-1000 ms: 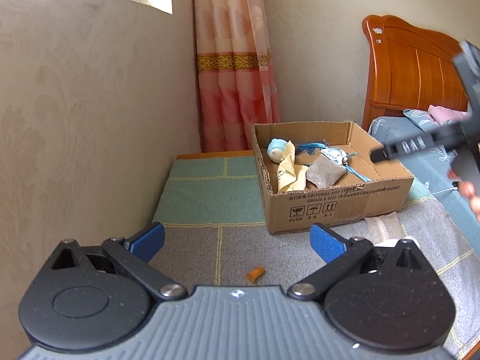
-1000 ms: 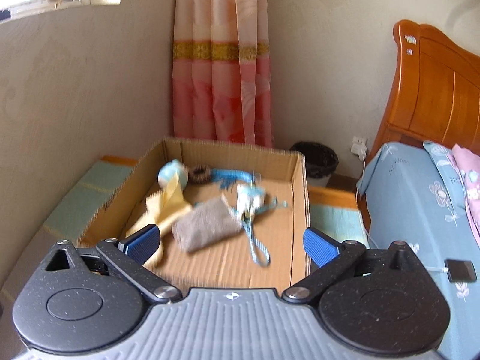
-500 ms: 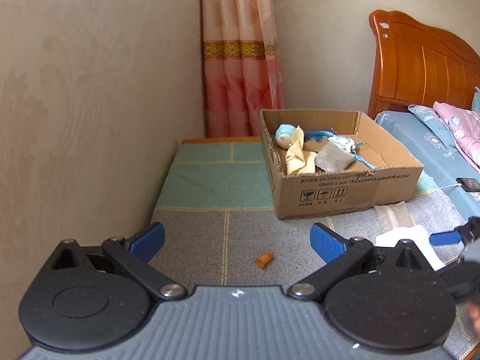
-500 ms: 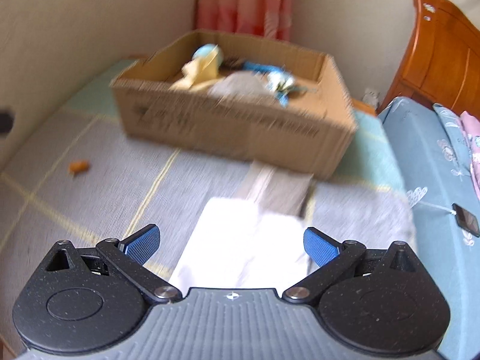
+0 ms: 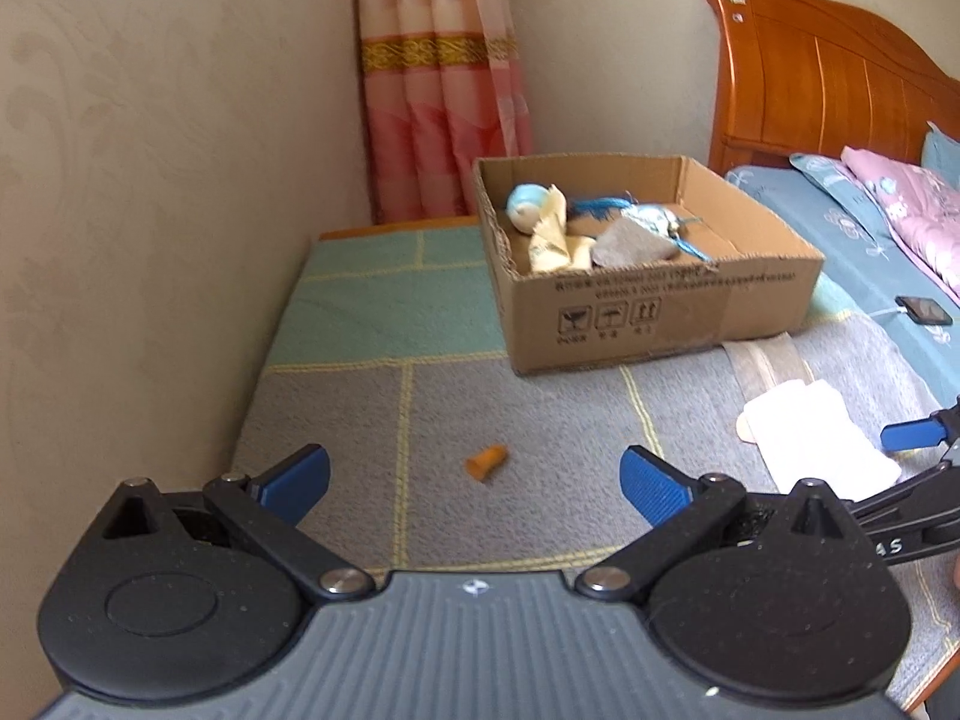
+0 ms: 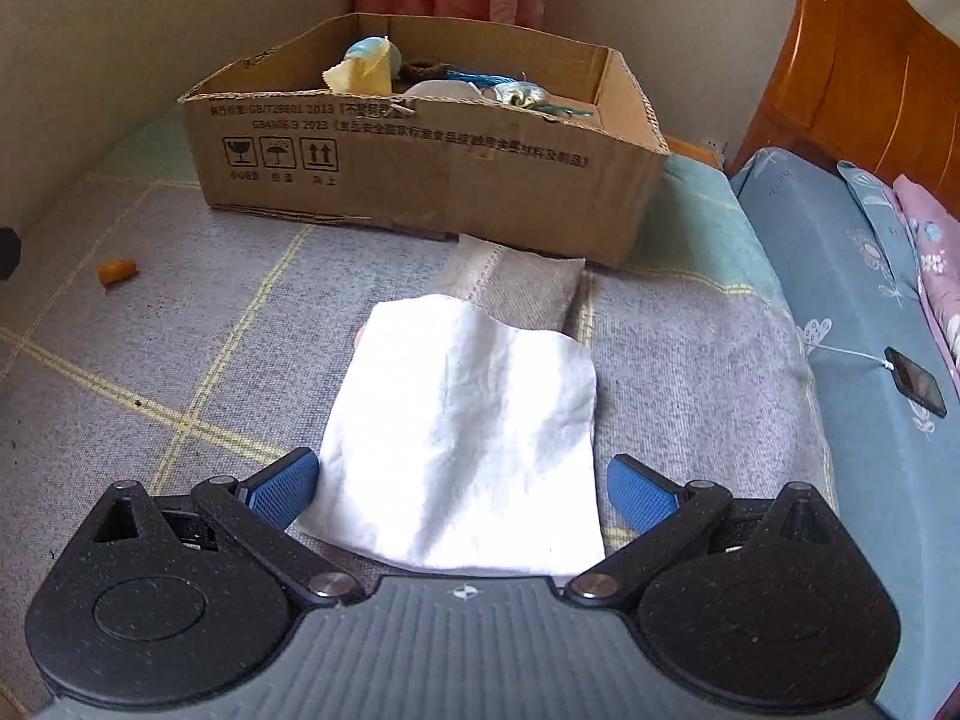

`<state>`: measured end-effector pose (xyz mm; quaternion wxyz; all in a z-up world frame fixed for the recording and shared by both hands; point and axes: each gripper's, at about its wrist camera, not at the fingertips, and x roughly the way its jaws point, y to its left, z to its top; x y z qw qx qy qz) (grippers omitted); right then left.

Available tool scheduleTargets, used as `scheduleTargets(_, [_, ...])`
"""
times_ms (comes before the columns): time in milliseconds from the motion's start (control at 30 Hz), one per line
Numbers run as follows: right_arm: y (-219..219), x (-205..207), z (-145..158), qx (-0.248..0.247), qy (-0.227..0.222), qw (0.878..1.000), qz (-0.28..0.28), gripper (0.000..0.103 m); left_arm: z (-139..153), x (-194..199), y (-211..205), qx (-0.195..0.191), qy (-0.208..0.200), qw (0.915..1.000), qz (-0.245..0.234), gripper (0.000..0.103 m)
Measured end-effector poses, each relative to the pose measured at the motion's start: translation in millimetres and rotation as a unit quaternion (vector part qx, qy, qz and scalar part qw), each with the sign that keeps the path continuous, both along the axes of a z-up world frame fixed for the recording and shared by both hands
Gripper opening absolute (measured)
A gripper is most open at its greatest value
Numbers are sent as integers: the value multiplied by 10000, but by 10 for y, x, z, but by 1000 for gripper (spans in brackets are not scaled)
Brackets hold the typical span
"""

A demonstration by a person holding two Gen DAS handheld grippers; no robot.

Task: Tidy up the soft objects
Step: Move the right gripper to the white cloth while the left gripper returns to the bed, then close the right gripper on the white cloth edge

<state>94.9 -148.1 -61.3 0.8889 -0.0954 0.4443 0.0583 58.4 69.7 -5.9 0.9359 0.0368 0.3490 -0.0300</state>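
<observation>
The right gripper (image 6: 462, 495) hangs low with its fingers spread either side of the white cloth (image 6: 462, 438) on the mat (image 6: 150, 372), before the box (image 6: 420, 174). The left gripper (image 5: 474, 480), also spread, holds nothing.

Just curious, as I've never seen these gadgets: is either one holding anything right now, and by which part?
Nothing is held. Both tools are open: the right tool straddles the white cloth's near edge unclamped; the left tool hangs empty.

white cloth (image 6: 462, 432): flat, lightly creased, on the grey mat, overlapping the grey cloth
grey cloth (image 6: 519, 282): flat, far end touching the box
cardboard box (image 6: 432, 180): open, upright, holding a yellow cloth (image 5: 555, 240), a grey pouch (image 5: 630, 246) and a blue cord (image 5: 600, 207)
</observation>
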Motion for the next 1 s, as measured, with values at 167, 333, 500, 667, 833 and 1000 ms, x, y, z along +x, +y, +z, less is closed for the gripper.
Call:
scheduleTargets(167, [-145, -72, -15, 185, 43, 9998, 8, 103, -43, 22, -55, 28, 78, 9999, -74, 102])
scheduleTargets(333, [-221, -96, -57, 396, -1, 9988, 284, 103, -136, 86, -96, -4, 198, 9997, -159, 102])
scheduleTargets(500, [-227, -108, -70, 410, -102, 9983, 411, 103, -260, 177, -142, -28, 446, 9989, -149, 102])
scheduleTargets(667, [-346, -157, -14, 528, -319, 9980, 164, 103, -266, 185, -208, 18, 467, 9985, -280, 102])
scheduleTargets(833, [-551, -197, 79, 702, -498, 9961, -193, 103, -257, 180, -279, 22, 464, 9981, -394, 102])
scheduleTargets(1000, [-699, -209, 159, 764, -692, 9938, -423, 103, -251, 156, -336, 18, 464, 9978, -480, 102])
